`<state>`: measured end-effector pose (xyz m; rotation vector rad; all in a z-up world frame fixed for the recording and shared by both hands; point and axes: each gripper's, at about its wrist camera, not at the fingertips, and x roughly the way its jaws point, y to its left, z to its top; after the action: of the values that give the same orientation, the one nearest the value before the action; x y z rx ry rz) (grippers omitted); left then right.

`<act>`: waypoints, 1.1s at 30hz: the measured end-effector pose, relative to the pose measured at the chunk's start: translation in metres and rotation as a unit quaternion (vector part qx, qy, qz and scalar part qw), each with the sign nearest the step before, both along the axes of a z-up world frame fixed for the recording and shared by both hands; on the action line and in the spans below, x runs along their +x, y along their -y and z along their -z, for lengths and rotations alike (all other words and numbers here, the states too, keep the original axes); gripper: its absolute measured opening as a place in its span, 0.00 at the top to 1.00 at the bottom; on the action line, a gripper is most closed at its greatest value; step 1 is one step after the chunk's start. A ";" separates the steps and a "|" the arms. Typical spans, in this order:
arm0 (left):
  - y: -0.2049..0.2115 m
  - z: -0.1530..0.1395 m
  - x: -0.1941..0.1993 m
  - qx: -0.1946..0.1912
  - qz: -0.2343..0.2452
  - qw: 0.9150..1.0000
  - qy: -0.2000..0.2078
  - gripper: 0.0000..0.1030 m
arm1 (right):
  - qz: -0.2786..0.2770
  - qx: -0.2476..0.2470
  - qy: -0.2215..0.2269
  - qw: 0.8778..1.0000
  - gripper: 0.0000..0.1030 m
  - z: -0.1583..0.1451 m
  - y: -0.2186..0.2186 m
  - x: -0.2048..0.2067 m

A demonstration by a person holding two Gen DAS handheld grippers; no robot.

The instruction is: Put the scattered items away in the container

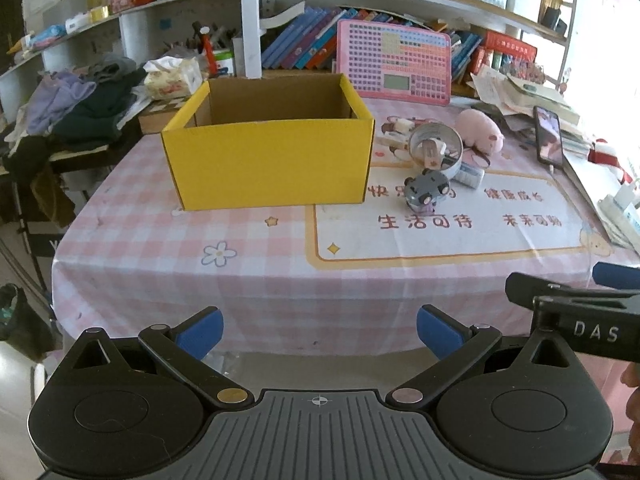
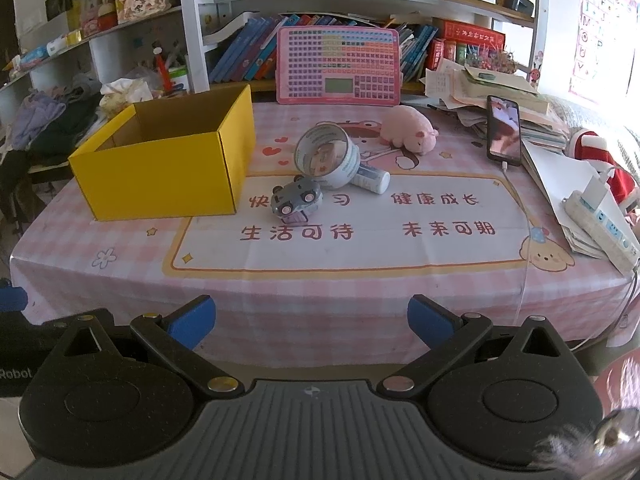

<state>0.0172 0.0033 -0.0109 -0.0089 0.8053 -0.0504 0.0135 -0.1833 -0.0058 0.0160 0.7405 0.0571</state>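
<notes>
On the pink checked tablecloth (image 2: 280,296) sits an open yellow cardboard box (image 1: 268,160), and nothing shows inside it from either view. Just right of the box, a grey toy car (image 2: 295,199) lies tipped on its side, wheels facing us! Right behind it, touching or nearly so, a wide roll of tape (image 2: 327,157) stands on edge, leaning against a white cylindrical tube (image 2: 372,178) lying flat. Further back, a pink plush pig (image 2: 408,129) rests on its own, near the tape but apart from it. A phone (image 2: 503,132) lies off to the right beside a heap of papers, screen lit.

Both tools hang back at the near table edge. The left gripper (image 1: 319,330) has its blue pads spread wide, nothing between them. The right gripper (image 2: 311,320) is likewise spread wide and empty, pointed toward the car and tape. Its tip pokes into the left wrist view at the right edge.
</notes>
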 end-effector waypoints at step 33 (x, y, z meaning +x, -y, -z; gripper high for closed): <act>0.003 0.011 0.037 -0.002 0.046 0.999 -0.002 0.00 | -0.001 0.007 -0.001 1.000 0.00 0.010 0.005 0.035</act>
<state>0.0546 0.0001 -0.0220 0.0235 0.8086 -0.1393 0.0483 -0.1884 -0.0157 0.0293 0.7412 0.0651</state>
